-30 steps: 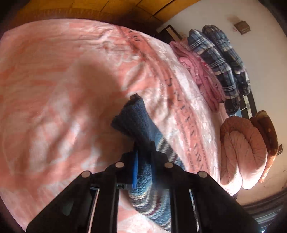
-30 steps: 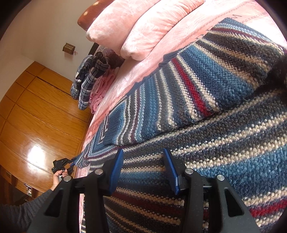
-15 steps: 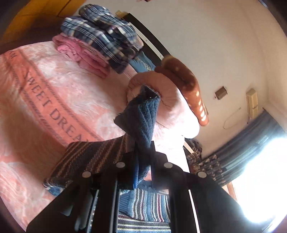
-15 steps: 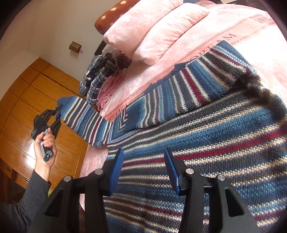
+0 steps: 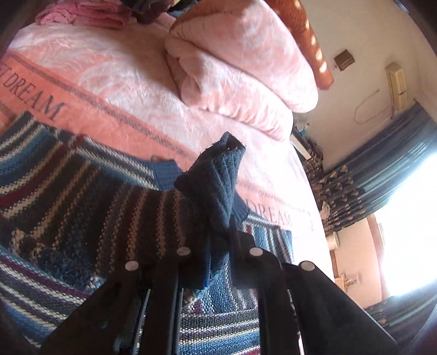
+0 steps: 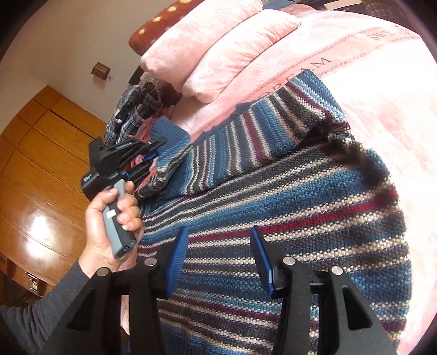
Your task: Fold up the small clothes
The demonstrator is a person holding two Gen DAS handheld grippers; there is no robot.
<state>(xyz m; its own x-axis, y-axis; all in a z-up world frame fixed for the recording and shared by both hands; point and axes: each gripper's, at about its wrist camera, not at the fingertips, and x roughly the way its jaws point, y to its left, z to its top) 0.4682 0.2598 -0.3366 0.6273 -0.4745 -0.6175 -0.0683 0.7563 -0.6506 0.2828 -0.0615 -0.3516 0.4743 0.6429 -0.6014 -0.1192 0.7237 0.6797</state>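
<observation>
A striped knit sweater (image 6: 300,207) in blue, grey, cream and red lies spread on a pink bed cover (image 6: 382,90). My left gripper (image 5: 218,234) is shut on the sweater's blue ribbed sleeve cuff (image 5: 221,174), held up over the sweater body (image 5: 82,202). In the right wrist view the same left gripper (image 6: 153,155) shows at the left, held by a hand (image 6: 109,218), with the sleeve (image 6: 169,147) hanging from it. My right gripper (image 6: 218,259) hovers open just above the sweater body, nothing between its blue pads (image 6: 177,256).
Pink folded quilts (image 5: 240,60) and a brown spotted pillow (image 6: 161,24) lie at the head of the bed. A pile of plaid and pink clothes (image 6: 136,109) sits at the bed's far side. A wooden wardrobe (image 6: 41,163) stands beyond. Curtains and a bright window (image 5: 396,191) are at the right.
My left gripper has carried the sleeve cuff up off the bed and swung it across over the sweater body. My right gripper stayed open above the sweater, drawing back slightly.
</observation>
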